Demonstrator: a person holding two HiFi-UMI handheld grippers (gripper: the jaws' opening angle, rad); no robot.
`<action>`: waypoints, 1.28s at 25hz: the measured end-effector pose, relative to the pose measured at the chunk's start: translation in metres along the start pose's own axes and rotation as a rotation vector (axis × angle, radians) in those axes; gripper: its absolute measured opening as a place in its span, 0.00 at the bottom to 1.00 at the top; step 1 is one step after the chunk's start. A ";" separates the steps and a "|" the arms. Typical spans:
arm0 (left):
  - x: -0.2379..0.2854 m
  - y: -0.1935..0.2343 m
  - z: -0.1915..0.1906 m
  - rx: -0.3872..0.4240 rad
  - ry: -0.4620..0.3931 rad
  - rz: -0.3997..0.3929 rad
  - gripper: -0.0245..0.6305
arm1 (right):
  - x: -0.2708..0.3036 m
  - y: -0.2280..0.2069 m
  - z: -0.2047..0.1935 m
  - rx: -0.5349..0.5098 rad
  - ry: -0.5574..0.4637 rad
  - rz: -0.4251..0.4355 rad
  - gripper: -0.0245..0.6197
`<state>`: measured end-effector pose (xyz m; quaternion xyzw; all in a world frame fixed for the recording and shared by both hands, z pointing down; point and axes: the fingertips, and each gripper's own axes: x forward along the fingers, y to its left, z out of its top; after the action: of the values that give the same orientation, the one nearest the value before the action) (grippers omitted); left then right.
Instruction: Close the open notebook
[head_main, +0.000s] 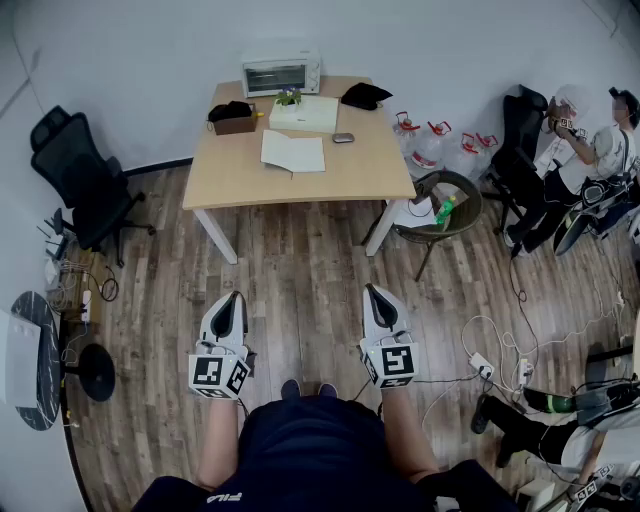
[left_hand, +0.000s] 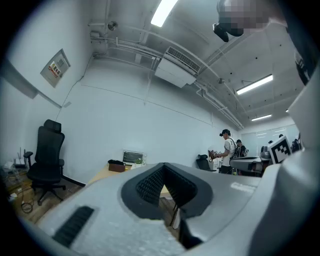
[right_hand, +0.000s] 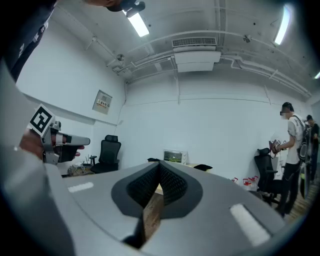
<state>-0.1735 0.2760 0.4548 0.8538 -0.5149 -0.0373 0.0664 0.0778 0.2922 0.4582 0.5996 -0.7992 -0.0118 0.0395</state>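
The open notebook (head_main: 293, 152) lies flat with white pages up on the wooden table (head_main: 230, 180), far ahead of me. My left gripper (head_main: 233, 299) and right gripper (head_main: 371, 292) are held level over the floor near my body, well short of the table. Both are shut with nothing between the jaws. In the left gripper view the left gripper (left_hand: 163, 166) has its tips together, the table (left_hand: 102, 174) small behind it. The right gripper (right_hand: 159, 163) likewise shows closed tips in the right gripper view.
On the table stand a toaster oven (head_main: 281, 73), a white box (head_main: 305, 114), a brown box (head_main: 234, 122) and a black cloth (head_main: 365, 95). A black office chair (head_main: 80, 185) stands left, a round side table (head_main: 443, 208) right. People (head_main: 590, 160) and cables (head_main: 490, 350) occupy the right side.
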 end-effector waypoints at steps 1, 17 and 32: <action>0.000 -0.001 -0.001 0.004 0.002 0.001 0.03 | -0.001 -0.001 -0.001 0.001 0.004 0.000 0.04; -0.009 -0.017 -0.013 0.022 0.010 0.038 0.02 | -0.016 -0.022 -0.012 0.069 -0.014 -0.011 0.03; -0.007 -0.038 -0.023 0.074 0.006 0.096 0.02 | -0.031 -0.040 -0.032 0.024 0.006 0.037 0.06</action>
<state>-0.1406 0.3014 0.4720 0.8301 -0.5562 -0.0125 0.0382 0.1274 0.3120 0.4860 0.5851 -0.8102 0.0002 0.0352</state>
